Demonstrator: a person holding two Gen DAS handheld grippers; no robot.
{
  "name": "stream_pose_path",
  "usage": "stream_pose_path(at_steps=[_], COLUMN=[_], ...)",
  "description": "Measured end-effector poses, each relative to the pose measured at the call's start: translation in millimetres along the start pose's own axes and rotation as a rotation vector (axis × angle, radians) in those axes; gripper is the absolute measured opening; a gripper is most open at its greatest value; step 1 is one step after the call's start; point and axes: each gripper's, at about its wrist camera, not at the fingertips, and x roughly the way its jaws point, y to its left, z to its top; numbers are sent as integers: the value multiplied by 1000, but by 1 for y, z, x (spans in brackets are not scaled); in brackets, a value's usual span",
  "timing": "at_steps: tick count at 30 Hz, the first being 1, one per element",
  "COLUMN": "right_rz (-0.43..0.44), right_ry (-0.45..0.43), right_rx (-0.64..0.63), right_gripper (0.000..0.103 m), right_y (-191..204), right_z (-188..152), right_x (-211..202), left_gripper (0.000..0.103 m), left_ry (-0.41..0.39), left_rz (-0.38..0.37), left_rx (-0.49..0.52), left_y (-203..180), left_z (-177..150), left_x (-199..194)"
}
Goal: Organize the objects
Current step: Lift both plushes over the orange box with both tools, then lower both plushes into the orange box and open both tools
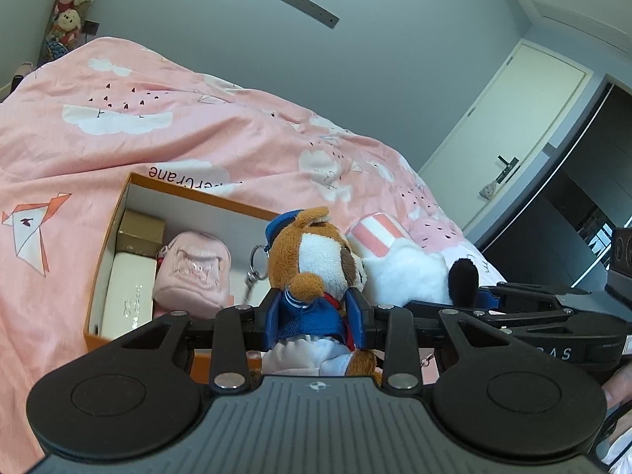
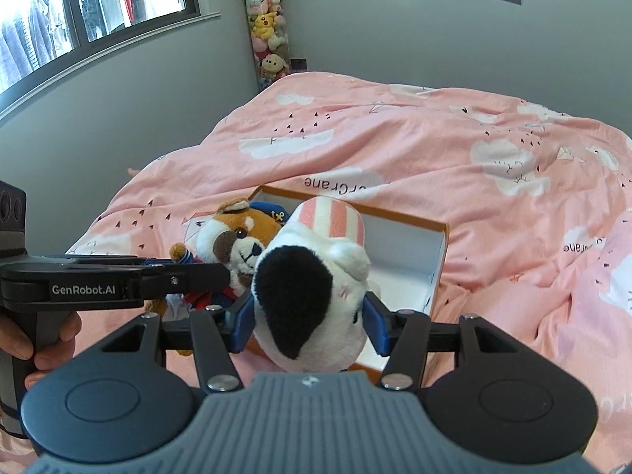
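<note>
Showing only in the left wrist view, a pink pouch (image 1: 193,272) lies inside the orange box (image 1: 114,213); left gripper (image 1: 316,316) clamps the sailor bear (image 1: 312,260), right gripper (image 2: 308,320) clamps the white plush (image 2: 312,288) at 12 o'clock.

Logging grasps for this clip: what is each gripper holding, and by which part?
The left gripper clamps the brown sailor-dog plush around its blue-jacketed torso. The right gripper clamps the white plush with the black ear across its head.
</note>
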Motion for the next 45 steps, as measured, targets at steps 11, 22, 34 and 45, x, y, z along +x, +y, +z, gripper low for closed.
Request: stream_pose_path(at_steps=[11,22,34,45], right_rz=[-33,-108,-236,-276], right_ry=[10,127,250,340], right_rx=[0,-30,-175,-253], right_gripper=[58,58,58,59], right_y=[-27,-61,-64,-57], right_z=[19,26,19,11], right_x=[54,121,185,218], left_gripper=[39,39,39,43], left_ry=[63,179,262,248], left_rz=[6,39,104,173], left_rx=[-85,-170,-155,-147], left_y=[27,50,62,60], left_z=[25,30,27,23], left_x=[59,135,190,194])
